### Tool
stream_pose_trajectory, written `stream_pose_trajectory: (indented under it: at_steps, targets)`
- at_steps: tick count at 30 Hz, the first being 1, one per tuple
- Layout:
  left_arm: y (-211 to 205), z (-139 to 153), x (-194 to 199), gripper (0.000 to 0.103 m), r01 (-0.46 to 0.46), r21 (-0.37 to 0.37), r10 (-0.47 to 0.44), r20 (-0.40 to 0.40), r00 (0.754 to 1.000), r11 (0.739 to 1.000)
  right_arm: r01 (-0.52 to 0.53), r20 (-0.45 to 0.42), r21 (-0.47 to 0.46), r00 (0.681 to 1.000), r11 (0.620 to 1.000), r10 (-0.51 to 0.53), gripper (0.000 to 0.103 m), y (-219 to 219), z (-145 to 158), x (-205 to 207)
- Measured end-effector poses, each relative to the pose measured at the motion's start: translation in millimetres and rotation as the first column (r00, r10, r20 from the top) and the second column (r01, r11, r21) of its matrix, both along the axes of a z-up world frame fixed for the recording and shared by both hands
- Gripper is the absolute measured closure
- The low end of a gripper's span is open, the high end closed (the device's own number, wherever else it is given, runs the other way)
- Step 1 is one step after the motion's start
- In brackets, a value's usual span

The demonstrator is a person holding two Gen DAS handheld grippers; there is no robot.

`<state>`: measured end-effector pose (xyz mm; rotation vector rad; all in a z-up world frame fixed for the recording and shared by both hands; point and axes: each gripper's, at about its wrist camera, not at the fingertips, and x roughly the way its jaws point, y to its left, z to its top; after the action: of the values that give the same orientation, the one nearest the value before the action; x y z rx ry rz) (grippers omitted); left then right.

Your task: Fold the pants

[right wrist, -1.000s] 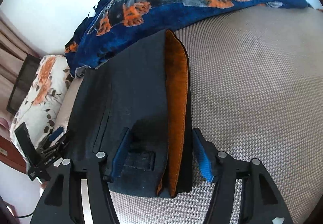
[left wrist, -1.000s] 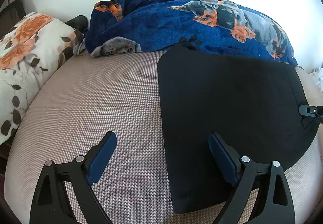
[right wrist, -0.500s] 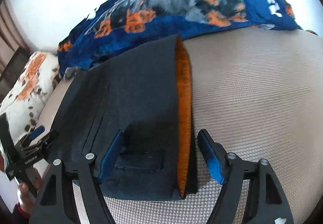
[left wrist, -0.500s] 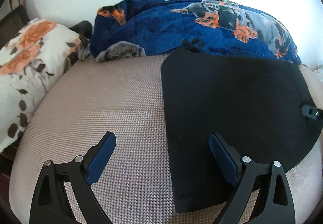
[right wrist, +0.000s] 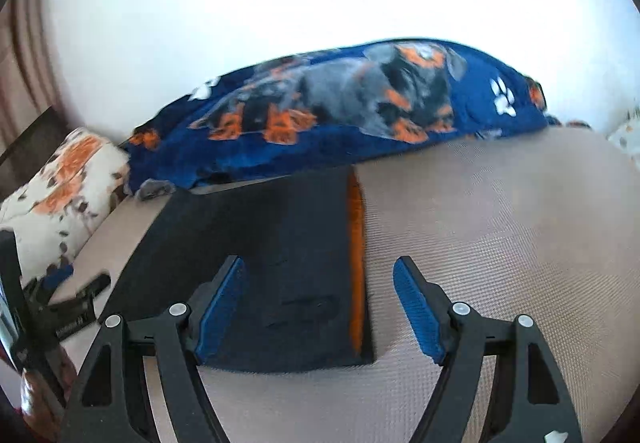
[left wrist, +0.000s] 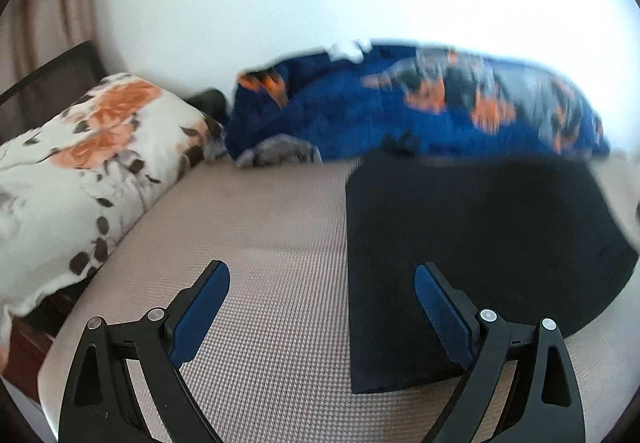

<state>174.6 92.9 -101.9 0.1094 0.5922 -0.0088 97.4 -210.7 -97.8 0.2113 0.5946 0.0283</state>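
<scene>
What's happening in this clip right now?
A person with two handheld grippers is folding black pants on a bed. The pants lie flat as a folded rectangle, with an orange lining showing along one edge. The left gripper and right gripper are both open, above the near edge, holding nothing. A blue dog-print blanket and a floral pillow sit behind.
</scene>
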Motion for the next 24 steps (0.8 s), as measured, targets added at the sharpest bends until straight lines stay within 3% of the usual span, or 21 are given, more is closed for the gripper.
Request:
stream_pose_trajectory:
  at_steps: [3, 11, 16, 24]
  targets:
    - [1, 16, -13, 0.009, 0.019, -0.046, -0.017, 0.054, 0.998, 0.999, -0.030, 0.026, -0.031, 0.999, 0.999, 0.031, 0.024, 16, 6, -14]
    - [-14, 62, -51, 0.000, 0.043, -0.021, -0.040, 0.139, 0.989, 0.999, -0.085, 0.077, -0.075, 0.993, 0.994, 0.091, 0.021, 42, 22, -49]
    - [-15, 91, -74, 0.000, 0.073, -0.050, -0.064, 0.167, 0.984, 0.996, -0.092, 0.114, -0.070, 0.989, 0.993, 0.099, 0.018, 45, 33, -70]
    - [-16, 111, -94, 0.000, 0.118, -0.081, -0.104, 0.156, 0.982, 0.990, -0.106, 0.157, -0.084, 0.980, 0.991, 0.118, 0.017, 49, 47, -92]
